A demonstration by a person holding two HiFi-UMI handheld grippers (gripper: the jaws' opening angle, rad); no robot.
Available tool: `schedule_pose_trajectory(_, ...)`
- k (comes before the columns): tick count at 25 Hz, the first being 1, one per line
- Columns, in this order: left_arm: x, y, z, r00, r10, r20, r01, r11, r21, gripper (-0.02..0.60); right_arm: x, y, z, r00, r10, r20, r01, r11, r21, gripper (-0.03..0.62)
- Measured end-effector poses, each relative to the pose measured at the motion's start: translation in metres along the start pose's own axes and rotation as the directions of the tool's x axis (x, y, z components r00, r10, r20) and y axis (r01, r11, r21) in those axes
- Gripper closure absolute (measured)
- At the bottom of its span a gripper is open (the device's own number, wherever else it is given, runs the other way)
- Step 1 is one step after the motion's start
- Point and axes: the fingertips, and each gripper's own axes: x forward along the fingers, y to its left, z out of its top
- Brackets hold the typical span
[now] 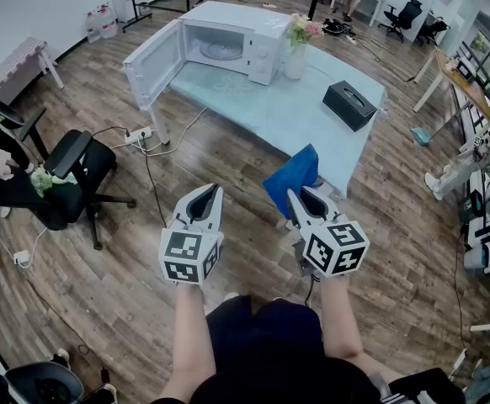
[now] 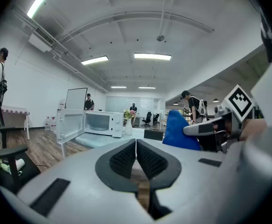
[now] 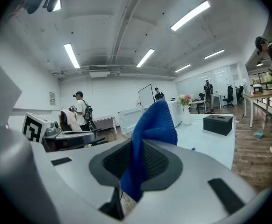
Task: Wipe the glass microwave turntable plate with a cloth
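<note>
A white microwave stands on the far table with its door swung open. The glass turntable plate lies inside it. My right gripper is shut on a blue cloth, which sticks up between its jaws in the right gripper view. My left gripper is shut with nothing in it, its pads pressed together. Both grippers hang over the wooden floor, well short of the table. The cloth and the microwave also show in the left gripper view.
The table carries a vase of flowers and a black box. A black office chair stands at left, with a power strip and cables on the floor. People stand in the background.
</note>
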Motion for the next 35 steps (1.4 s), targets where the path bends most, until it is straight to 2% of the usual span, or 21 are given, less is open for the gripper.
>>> schedule_pose_trajectory(10,-0.006,0.008,-0.002,1.000,0.004,0.005,-0.004,1.000,0.001,0.574,0.007,0.012,-0.004,1.000,0.013,-0.003,-0.013,1.000,0.004,0.545)
schedule_pose_trajectory(22,-0.008,0.019,-0.020,0.999,0.021,-0.040,-0.020,0.999,0.028,0.574,0.030,0.026,-0.020,0.998,0.049,-0.043,-0.048,0.998,0.030,0.545)
schedule_pose_trajectory(29,0.022,0.048,-0.021,0.997,0.052,-0.062,-0.050,0.998,0.028,0.574,0.077,0.024,-0.009,0.993,0.099,-0.064,-0.099,0.995,0.004,0.545)
schedule_pose_trajectory(35,0.072,0.083,-0.019,0.995,0.067,-0.076,-0.065,0.998,0.023,0.574,0.134,0.005,0.004,0.989,0.127,-0.082,-0.128,0.992,-0.005,0.545)
